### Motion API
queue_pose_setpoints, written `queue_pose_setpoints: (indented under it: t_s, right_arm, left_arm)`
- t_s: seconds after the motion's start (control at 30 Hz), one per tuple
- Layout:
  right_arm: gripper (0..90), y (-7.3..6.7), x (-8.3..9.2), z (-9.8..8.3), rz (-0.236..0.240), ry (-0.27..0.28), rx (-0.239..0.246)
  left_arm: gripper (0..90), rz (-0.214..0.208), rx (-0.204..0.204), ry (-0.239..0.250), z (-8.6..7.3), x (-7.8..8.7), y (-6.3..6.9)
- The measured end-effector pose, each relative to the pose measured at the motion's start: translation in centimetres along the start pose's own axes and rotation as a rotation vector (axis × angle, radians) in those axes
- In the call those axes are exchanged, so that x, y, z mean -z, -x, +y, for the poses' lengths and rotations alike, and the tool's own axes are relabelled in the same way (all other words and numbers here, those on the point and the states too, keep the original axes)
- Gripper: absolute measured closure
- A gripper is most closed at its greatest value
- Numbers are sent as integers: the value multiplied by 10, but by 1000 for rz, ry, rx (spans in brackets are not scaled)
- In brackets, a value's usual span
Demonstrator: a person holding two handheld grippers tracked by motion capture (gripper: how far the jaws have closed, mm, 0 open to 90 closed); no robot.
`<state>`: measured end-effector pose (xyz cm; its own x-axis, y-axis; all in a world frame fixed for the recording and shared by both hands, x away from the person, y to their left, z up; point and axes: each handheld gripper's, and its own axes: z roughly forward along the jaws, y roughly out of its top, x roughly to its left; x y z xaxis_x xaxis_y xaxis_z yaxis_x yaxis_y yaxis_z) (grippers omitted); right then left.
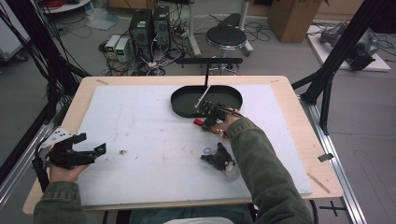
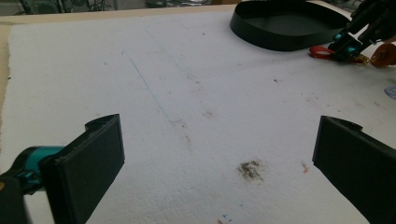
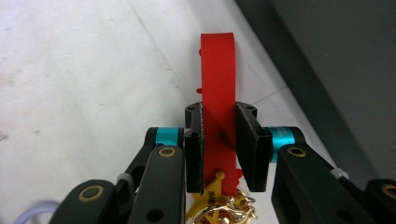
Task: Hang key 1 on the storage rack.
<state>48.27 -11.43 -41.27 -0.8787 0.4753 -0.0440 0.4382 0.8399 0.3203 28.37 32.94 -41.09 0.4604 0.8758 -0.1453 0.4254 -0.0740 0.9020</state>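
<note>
Between my right gripper's (image 3: 219,142) jaws: one flat red plastic strap (image 3: 218,88), pinched tight, gold star charm (image 3: 212,196) beneath, resting on white foam mat (image 1: 140,126) just beside black oval tray (image 1: 184,108). My left gripper (image 2: 219,154) stands wide open, holding nothing, well apart.

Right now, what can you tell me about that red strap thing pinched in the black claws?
The red strap is a flat, smooth band, plastic or rubber by its look, bent into a loop at its far end. The right gripper is shut on its middle, both pads pressing its flat sides. A gold star charm and gold ring hang at its near end. It sits low over the white mat, just beside the rim of the black oval tray.
</note>
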Motion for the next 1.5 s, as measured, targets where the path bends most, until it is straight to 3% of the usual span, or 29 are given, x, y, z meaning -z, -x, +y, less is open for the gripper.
queue_pose_setpoints:
  t_s: [0.07,0.2,0.3,0.5,0.63,0.67,0.87,1.1,1.23,1.5]
  right_arm:
    - [744,1,1,-1,-22,-7,-9]
    - [744,5,7,-5,-17,-8,-38]
    - [745,6,16,-8,-4,28,-31]
    - [745,11,35,-14,-12,80,-61]
    - [745,17,51,-20,-32,144,-103]
    - [745,24,61,-24,-30,194,-160]
    - [745,39,93,-39,7,358,-279]
    - [745,47,134,-58,35,517,-377]
    - [745,50,154,-62,39,577,-412]
    - [744,53,164,-57,32,621,-439]
  left_arm:
    - [26,-1,-1,0,0,0,0]
    - [26,1,-2,0,0,0,-1]
    - [26,0,0,1,0,0,-1]
    - [26,-1,0,3,0,0,-1]
    - [26,-1,5,6,0,0,-1]
    - [26,-1,6,6,0,0,-1]
    - [26,-3,5,5,0,1,-2]
    - [26,-10,11,11,0,0,-1]
    - [26,-10,10,10,0,0,0]
    - [26,-8,10,5,0,-1,-1]
